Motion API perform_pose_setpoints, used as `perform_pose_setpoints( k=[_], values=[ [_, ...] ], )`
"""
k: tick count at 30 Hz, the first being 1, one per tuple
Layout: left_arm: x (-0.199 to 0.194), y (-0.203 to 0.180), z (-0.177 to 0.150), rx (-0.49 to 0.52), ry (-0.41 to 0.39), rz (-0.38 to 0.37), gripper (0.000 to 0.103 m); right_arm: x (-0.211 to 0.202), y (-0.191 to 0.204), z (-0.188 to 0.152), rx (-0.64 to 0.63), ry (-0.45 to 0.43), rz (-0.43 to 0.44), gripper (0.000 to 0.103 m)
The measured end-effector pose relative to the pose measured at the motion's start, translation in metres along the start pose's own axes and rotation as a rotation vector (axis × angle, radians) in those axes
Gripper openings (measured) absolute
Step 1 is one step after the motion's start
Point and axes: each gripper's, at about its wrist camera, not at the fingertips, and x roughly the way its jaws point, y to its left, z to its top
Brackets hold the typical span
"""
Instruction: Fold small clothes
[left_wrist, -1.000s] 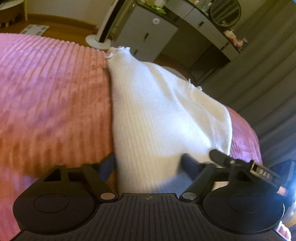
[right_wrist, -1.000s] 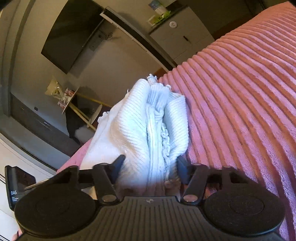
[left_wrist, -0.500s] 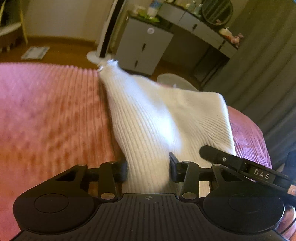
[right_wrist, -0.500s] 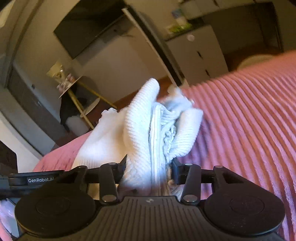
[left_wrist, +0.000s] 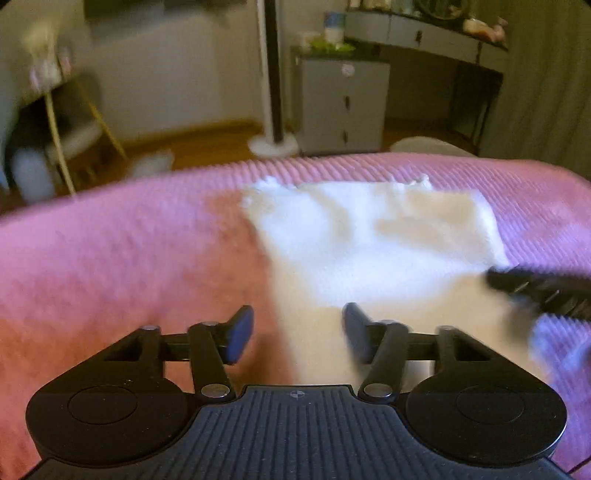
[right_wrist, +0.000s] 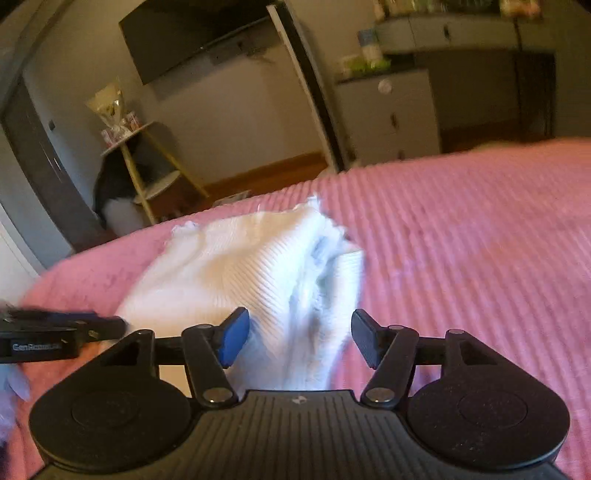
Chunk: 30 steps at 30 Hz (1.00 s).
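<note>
Left wrist view shows the left claw (left_wrist: 293, 338) with its jaws apart, nothing pinched; they have just been opening, and the white knit top (left_wrist: 369, 251) that was clamped between them half a second ago now lies loose on the pink bed cover (left_wrist: 129, 258). Right wrist view shows the same for the right claw (right_wrist: 299, 338): jaws spread, cloth below but not gripped. Both have let go, so this fold looks laid down; the near edge probably needs smoothing or another fold.
</note>
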Motion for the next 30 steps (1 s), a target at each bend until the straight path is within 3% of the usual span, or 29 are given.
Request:
perform_pose_setpoints(
  k=[3,6,8,10,12,14,18,21,23,26,30],
  values=[
    [-0.007,0.002,-0.005,-0.007,-0.045,0.050,0.070,-0.018,0.014,0.005,-0.059,-0.088,-0.044,0.057],
    [-0.007,0.000,-0.002,-0.064,-0.070,0.057,0.070,-0.018,0.038,0.012,-0.178,-0.137,-0.048,0.036],
    [-0.005,-0.007,-0.003,-0.074,-0.058,0.006,0.070,-0.008,0.056,0.011,-0.260,-0.111,-0.027,0.025],
    [0.000,-0.013,-0.007,-0.057,-0.027,-0.048,0.070,0.005,0.066,0.003,-0.321,-0.073,-0.048,0.023],
    [0.010,-0.018,-0.015,-0.044,0.022,-0.042,0.072,0.017,0.064,-0.006,-0.367,-0.015,-0.110,0.022],
    [0.014,-0.015,-0.018,-0.077,0.039,-0.053,0.076,0.022,0.056,-0.011,-0.368,-0.010,-0.106,0.021],
    [-0.003,-0.015,-0.018,-0.090,0.042,-0.031,0.075,-0.008,0.059,-0.006,-0.296,-0.011,-0.083,0.023],
    [-0.019,-0.012,-0.032,-0.115,0.050,-0.053,0.075,-0.038,0.054,-0.018,-0.215,-0.002,-0.048,0.037],
    [-0.022,-0.013,-0.041,-0.116,0.068,-0.049,0.075,-0.053,0.044,-0.032,-0.124,0.027,-0.019,0.039],
    [-0.022,-0.017,-0.053,-0.095,0.088,-0.029,0.075,-0.057,0.027,-0.051,0.035,0.083,0.048,0.039],
    [-0.020,-0.020,-0.058,-0.097,0.110,-0.017,0.074,-0.042,0.027,-0.053,0.059,0.118,0.070,0.039]
  ],
)
